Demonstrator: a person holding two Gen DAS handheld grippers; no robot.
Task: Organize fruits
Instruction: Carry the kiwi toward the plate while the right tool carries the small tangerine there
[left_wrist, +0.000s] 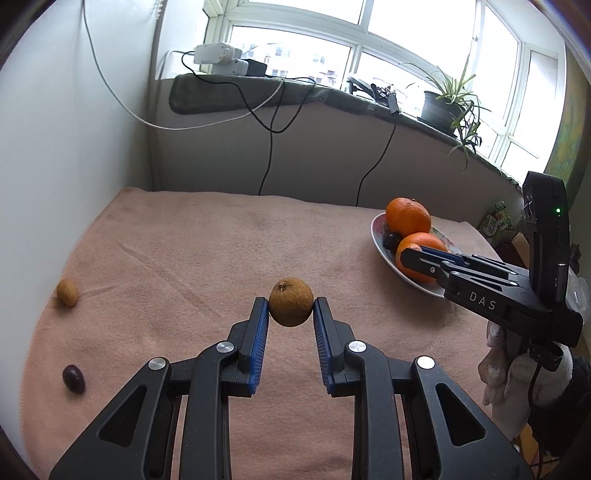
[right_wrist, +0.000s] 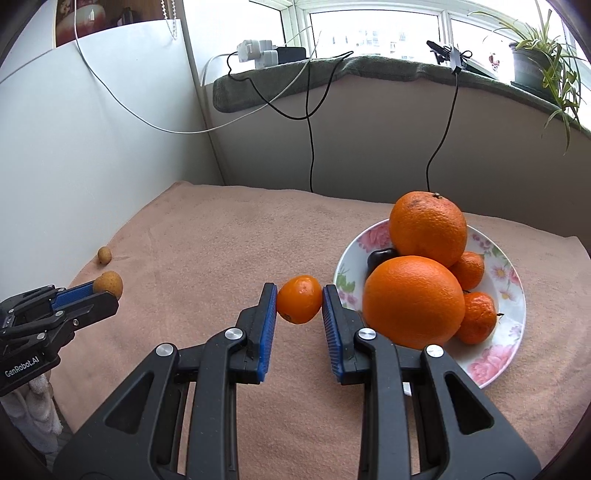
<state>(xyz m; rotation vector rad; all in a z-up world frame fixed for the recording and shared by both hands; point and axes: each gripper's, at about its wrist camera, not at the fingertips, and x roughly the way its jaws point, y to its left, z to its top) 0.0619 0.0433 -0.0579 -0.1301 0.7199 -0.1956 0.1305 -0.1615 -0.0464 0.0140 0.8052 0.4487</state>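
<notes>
Two claws pinch fruit left of the plate (right_wrist: 515, 295): left gripper (left_wrist: 291, 308) a brown fruit (left_wrist: 291, 301), right gripper (right_wrist: 299, 301) a small orange (right_wrist: 299, 300); perhaps a plum (left_wrist: 74, 378) lies farther left.

Relative to the flowered plate (right_wrist: 511, 317): two large oranges (right_wrist: 427, 228) and two small mandarins (right_wrist: 470, 270) piled in it, plus one dark fruit (right_wrist: 378, 257) tucked behind them. One more small mandarin (right_wrist: 299, 305) just left of its rim. Two brown longans (left_wrist: 291, 301) and one dark grape (left_wrist: 73, 378) well to its left, on the pink cloth (left_wrist: 207, 258). One potted plant (right_wrist: 532, 62) on the sill beyond it.
</notes>
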